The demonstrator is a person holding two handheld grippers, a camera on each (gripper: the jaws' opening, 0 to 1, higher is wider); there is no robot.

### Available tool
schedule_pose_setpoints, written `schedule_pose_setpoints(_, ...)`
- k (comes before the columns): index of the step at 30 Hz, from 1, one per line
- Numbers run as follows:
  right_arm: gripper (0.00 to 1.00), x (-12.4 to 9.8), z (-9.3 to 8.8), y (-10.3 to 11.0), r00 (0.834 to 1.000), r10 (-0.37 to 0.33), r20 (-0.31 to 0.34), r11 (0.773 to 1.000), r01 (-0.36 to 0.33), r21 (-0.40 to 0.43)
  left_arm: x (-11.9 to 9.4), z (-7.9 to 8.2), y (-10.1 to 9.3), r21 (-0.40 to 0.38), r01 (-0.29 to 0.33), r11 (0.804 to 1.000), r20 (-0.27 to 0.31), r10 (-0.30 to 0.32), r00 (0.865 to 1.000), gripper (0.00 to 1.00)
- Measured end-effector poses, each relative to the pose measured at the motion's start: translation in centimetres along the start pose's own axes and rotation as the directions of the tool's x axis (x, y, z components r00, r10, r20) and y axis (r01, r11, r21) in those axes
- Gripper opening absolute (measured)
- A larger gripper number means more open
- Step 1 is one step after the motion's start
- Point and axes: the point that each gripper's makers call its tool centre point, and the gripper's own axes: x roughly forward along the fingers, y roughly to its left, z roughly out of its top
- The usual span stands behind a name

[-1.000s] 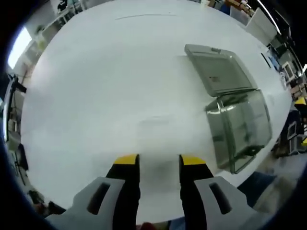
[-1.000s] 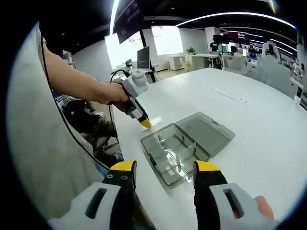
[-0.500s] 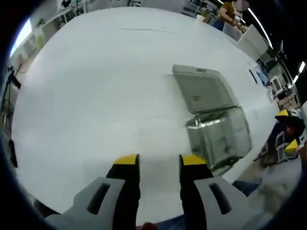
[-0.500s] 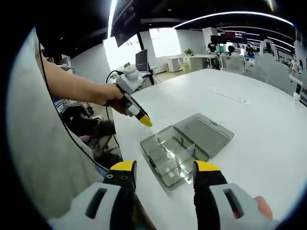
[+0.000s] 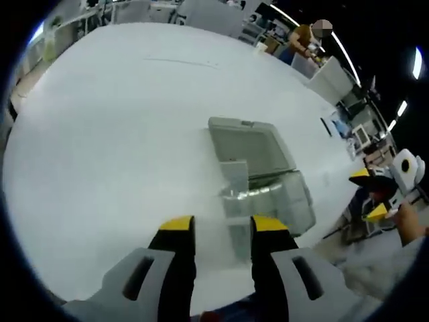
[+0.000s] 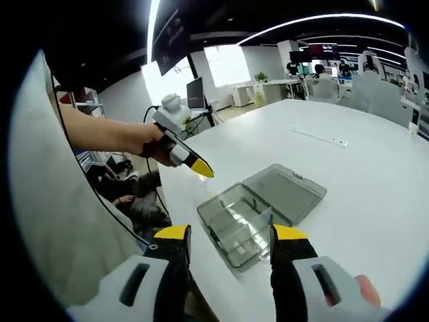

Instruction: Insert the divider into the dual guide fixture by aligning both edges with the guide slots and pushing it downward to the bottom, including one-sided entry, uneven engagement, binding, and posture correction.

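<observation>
A smoke-grey clear plastic box lies on the white table with its hinged lid folded flat open. Thin clear partitions stand inside it; I cannot tell which one is the divider. My right gripper hovers open just before the box, with nothing between its yellow-tipped jaws. A hand holds my left gripper in the air left of and above the box. In the left gripper view the left gripper is open and empty, above the box and lid. The right gripper shows at the right edge.
The table edge runs close to the box on the person's side. A sleeve and torso lie to the left in the right gripper view. Wide bare table stretches beyond the box. Desks, monitors and a person are far back.
My left gripper has risen and drawn back from the box, so the box has slid toward the middle of its view. The right gripper and the box have stayed put.
</observation>
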Motion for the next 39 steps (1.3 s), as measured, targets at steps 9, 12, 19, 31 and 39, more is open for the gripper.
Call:
schedule_pose_setpoints(9, 0.44, -0.1, 0.3, 0.0, 1.0, 0.01, 0.021, 1.0, -0.01, 0.027, -0.6, 0.4, -2.1, -0.027, 0.082, 0.996, 0.029, -0.081, 0.996, 0.28)
schedule_pose_setpoints(12, 0.44, -0.2, 0.4, 0.1, 1.0, 0.011, 0.024, 0.999, -0.011, 0.031, -0.7, 0.5, -2.6, -0.03, 0.1, 0.995, 0.036, -0.099, 0.994, 0.28)
schedule_pose_setpoints(19, 0.44, -0.4, 0.7, 0.1, 0.999, 0.015, 0.041, 0.999, -0.017, 0.05, -0.8, 0.6, -3.5, -0.038, 0.137, 0.99, 0.047, -0.135, 0.99, 0.28)
schedule_pose_setpoints(31, 0.44, -0.8, 1.5, -0.1, 0.996, 0.035, 0.081, 0.993, -0.043, 0.108, -0.7, 1.4, -5.9, -0.032, 0.231, 0.972, 0.057, -0.229, 0.972, 0.28)
schedule_pose_setpoints(39, 0.43, -0.9, 2.1, -0.5, 0.993, 0.043, 0.109, 0.989, -0.058, 0.137, -0.6, 1.7, -7.1, -0.038, 0.283, 0.958, 0.07, -0.28, 0.958, 0.28)
